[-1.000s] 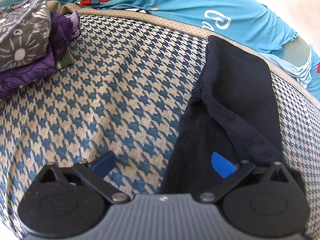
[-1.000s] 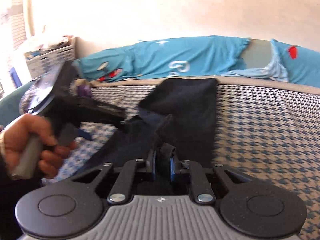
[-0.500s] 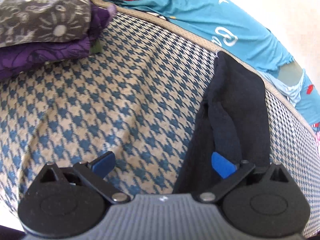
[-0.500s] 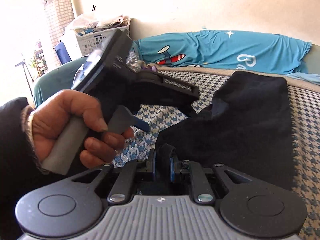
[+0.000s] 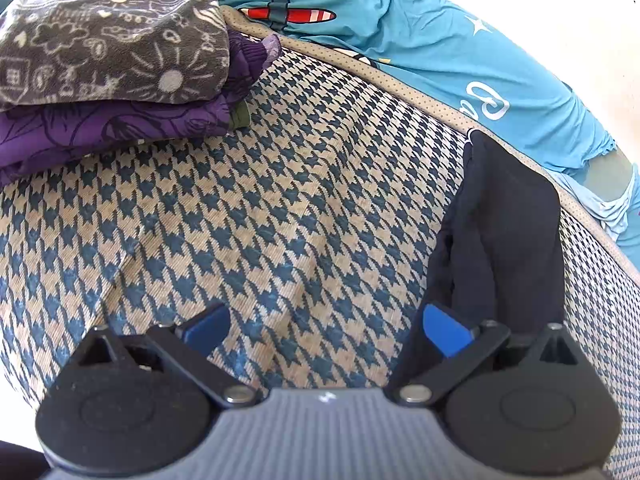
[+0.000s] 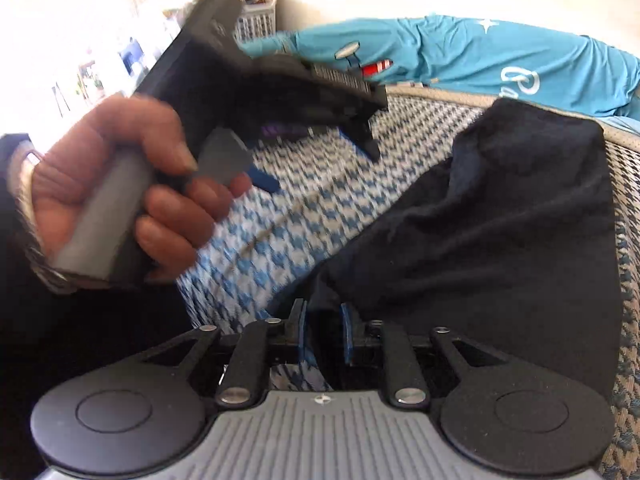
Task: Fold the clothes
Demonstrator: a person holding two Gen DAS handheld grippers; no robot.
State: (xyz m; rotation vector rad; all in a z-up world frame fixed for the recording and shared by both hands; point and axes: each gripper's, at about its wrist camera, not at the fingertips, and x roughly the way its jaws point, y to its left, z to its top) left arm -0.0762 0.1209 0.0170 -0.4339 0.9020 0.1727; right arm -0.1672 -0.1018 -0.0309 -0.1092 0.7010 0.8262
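Note:
A black garment [image 5: 504, 236] [image 6: 492, 240] lies lengthwise on the houndstooth bed cover [image 5: 280, 216], rumpled along its left edge. My left gripper [image 5: 324, 328] is open over bare cover, its right finger pad [image 5: 442, 330] beside the garment's left edge, nothing between the pads. My right gripper [image 6: 323, 332] is shut on the garment's near edge. In the right wrist view a hand [image 6: 120, 184] holds the left gripper's handle at the left.
A stack of folded clothes, grey patterned [image 5: 108, 36] over purple [image 5: 100, 132], sits at the far left of the bed. A turquoise plane-print cloth [image 5: 420, 36] lies along the far edge. A laundry basket [image 6: 256, 20] stands beyond the bed.
The left gripper has shifted toward the folded stack, which looks larger now. The right gripper keeps its hold and has swung left, so the hand and left gripper fill more of its view.

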